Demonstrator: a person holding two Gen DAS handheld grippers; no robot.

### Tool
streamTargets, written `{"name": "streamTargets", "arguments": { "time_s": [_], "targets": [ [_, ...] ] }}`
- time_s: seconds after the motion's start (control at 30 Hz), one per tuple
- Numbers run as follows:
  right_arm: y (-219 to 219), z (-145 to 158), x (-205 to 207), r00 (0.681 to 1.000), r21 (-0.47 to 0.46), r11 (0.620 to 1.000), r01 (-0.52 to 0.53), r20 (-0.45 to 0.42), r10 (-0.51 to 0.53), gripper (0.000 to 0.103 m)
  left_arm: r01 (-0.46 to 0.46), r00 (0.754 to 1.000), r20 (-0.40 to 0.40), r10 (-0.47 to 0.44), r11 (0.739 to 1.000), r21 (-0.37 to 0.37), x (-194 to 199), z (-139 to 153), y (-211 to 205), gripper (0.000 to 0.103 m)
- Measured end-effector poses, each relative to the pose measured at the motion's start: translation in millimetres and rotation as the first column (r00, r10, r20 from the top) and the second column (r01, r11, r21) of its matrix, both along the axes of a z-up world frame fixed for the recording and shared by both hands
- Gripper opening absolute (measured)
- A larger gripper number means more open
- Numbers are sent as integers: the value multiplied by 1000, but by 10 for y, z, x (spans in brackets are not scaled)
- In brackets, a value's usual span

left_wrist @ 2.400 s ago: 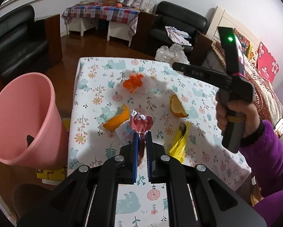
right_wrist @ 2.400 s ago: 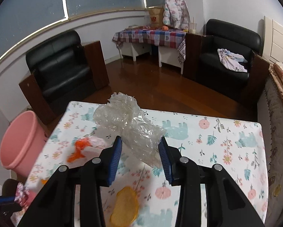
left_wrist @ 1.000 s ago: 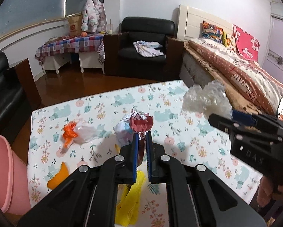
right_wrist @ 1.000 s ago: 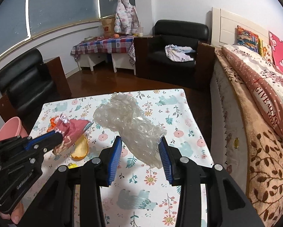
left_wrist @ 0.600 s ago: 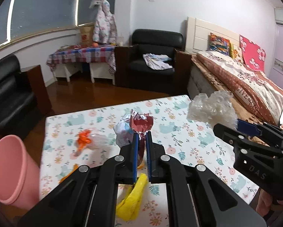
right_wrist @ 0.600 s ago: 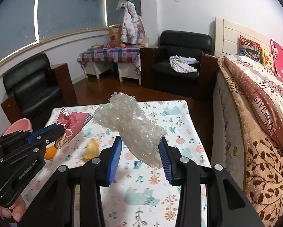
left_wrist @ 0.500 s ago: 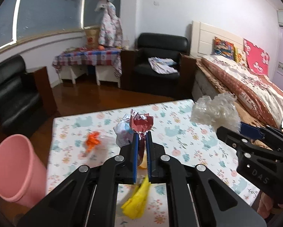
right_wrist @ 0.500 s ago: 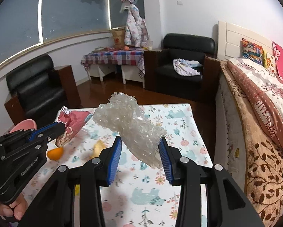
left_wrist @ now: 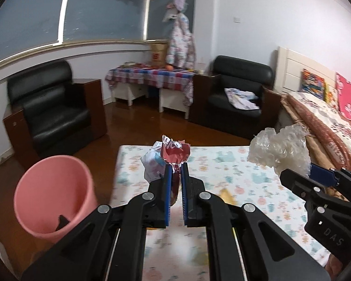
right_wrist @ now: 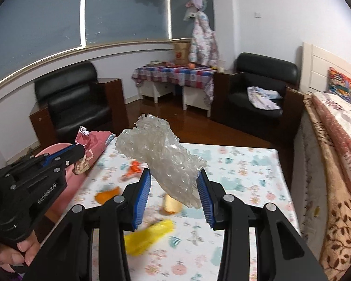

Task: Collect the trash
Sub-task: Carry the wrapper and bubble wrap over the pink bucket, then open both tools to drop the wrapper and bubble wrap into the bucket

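Two loads carried | left gripper [left_wrist: 175, 175] pinched tight on red wrapper [left_wrist: 175, 151] | right gripper [right_wrist: 174, 187] clamped around clear plastic wad [right_wrist: 166, 157] | both held above table [left_wrist: 222, 164], evidently for disposal in pink bin [left_wrist: 53, 196]

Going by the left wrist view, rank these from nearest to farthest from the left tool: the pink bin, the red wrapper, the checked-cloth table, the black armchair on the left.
1. Red wrapper: pinched in the left tool itself.
2. Pink bin: low on the left, beside the flowered table.
3. Black armchair: left, past the bin.
4. Checked-cloth table: against the far wall.
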State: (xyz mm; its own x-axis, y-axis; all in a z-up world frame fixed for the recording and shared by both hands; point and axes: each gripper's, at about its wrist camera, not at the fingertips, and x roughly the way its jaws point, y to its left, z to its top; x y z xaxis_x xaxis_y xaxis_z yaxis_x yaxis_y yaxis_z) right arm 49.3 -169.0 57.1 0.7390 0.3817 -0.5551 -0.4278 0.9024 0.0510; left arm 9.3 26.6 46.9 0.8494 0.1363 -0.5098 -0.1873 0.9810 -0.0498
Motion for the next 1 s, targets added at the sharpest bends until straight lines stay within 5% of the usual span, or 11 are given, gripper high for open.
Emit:
{"name": "streamTargets", "arguments": {
  "time_s": [0.63,1.0],
  "targets": [
    [1960,-319,-58,950,-55,950,-307,-77,302,40,-301,950,-88,301,954,14,-476,-272,1443,7],
    [2806,-650,13,907,-88,908,-409,-152,394,40,-381,913,-167,372,924,-23,-550,-487,2133,7]
  ]
}}
